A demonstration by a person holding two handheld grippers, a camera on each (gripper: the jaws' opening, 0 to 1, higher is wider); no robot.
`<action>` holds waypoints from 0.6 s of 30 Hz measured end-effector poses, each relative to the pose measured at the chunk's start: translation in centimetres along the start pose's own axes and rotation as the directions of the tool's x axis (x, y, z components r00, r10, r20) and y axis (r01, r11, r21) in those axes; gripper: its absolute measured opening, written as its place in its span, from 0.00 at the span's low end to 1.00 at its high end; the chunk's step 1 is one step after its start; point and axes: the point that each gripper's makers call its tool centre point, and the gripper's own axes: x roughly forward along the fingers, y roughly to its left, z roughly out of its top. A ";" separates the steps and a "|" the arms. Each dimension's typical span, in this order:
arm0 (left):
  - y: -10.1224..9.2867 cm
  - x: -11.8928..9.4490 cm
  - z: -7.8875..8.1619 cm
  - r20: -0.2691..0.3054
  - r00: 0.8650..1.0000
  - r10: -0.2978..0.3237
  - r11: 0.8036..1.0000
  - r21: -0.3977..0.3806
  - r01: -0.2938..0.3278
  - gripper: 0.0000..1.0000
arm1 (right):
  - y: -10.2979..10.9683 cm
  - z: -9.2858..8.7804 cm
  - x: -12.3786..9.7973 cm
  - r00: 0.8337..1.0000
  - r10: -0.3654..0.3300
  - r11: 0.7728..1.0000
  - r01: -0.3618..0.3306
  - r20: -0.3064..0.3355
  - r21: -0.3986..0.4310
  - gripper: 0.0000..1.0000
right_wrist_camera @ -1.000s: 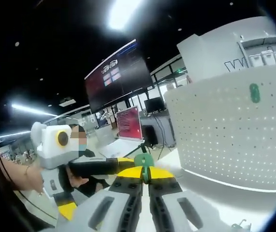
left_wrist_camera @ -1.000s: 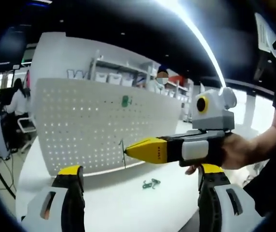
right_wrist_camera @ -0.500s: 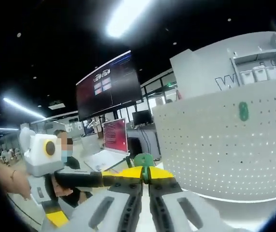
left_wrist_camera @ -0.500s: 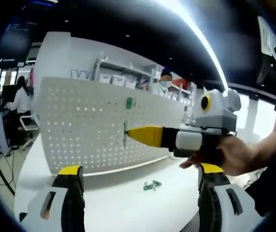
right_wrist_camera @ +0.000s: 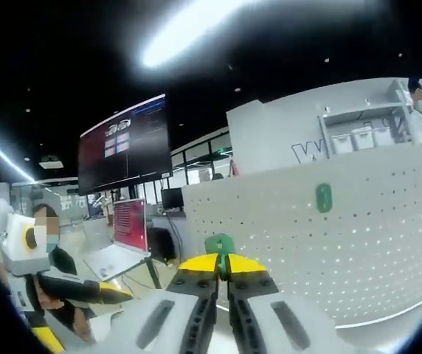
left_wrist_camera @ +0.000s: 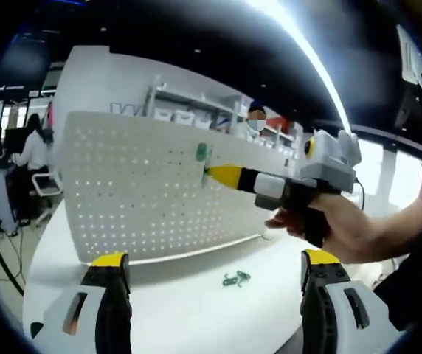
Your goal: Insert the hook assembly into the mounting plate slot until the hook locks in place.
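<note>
The white perforated pegboard mounting plate (left_wrist_camera: 152, 188) stands upright on the smooth white surface (left_wrist_camera: 196, 302), its curved lower edge meeting the surface along a bright line. One green plastic hook (left_wrist_camera: 202, 153) already sits high on the plate's face, with rows of free round holes on all sides of it. In the left gripper view the right tongs (left_wrist_camera: 212, 174) reach in from the right, held by a hand (left_wrist_camera: 344, 228), their yellow tips close to the plate just below that mounted hook. In the right gripper view those tongs (right_wrist_camera: 221, 259) are clenched on a small green plastic hook assembly (right_wrist_camera: 219, 244), which pokes up between the tips, still short of the plate. The left tongs (left_wrist_camera: 215, 269) stand released, jaws wide apart, low over the surface. Between them lies a small loose green hook piece (left_wrist_camera: 233, 279), well clear of the plate's foot, with bare surface around it.
</note>
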 end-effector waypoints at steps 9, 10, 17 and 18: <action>0.5 0.0 -0.6 -0.017 1.000 0.005 1.000 -0.010 -0.005 0.96 | -5.0 1.9 0.7 0.990 -0.128 0.992 0.129 0.051 -0.013 0.00; 0.6 0.0 -0.6 -0.017 1.000 0.005 1.000 -0.012 -0.005 0.96 | -5.4 2.2 0.8 0.989 -0.137 0.990 0.139 0.056 -0.022 0.00; 1.3 0.2 -0.4 -0.022 1.000 0.009 1.000 -0.016 -0.009 0.96 | -9.0 3.4 1.6 0.972 -0.218 0.975 0.220 0.086 -0.018 0.00; 1.4 0.3 -0.4 -0.024 1.000 0.009 1.000 -0.016 -0.009 0.96 | -9.4 3.5 1.7 0.970 -0.226 0.974 0.228 0.088 -0.016 0.00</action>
